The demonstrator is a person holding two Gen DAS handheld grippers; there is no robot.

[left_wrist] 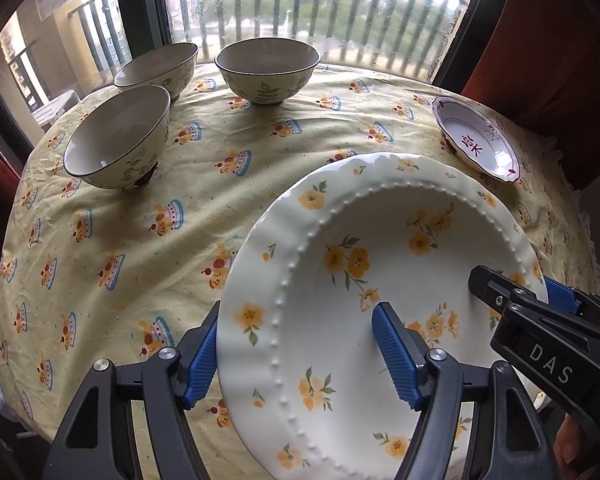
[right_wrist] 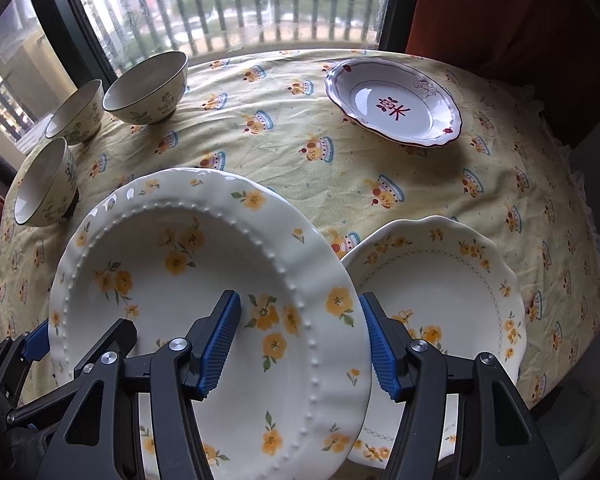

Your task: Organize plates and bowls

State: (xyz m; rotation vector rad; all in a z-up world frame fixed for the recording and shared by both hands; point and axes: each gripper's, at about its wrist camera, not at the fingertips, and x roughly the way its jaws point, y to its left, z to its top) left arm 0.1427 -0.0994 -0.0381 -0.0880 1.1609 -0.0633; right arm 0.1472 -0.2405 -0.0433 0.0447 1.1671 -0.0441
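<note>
**Two grippers, one flowered plate**

Both tongs have hold of the big beaded plate with yellow flowers [right_wrist: 204, 280]: the left gripper [left_wrist: 296, 356] clamps its left rim, the right gripper [right_wrist: 300, 344] its right rim. It overlaps a smaller scalloped plate [right_wrist: 452, 280] on the yellow tablecloth [right_wrist: 300, 152]. Farther back sit three bowls [left_wrist: 266, 68] near the window and a purple-trimmed dish [right_wrist: 396, 104].

Two wrist views, both close over the beaded plate [left_wrist: 380, 280], both facing the window [left_wrist: 300, 4].
The left wrist camera looks from the plate's left rim, the right wrist camera from its right rim; both share the three bowls beyond it.
</note>
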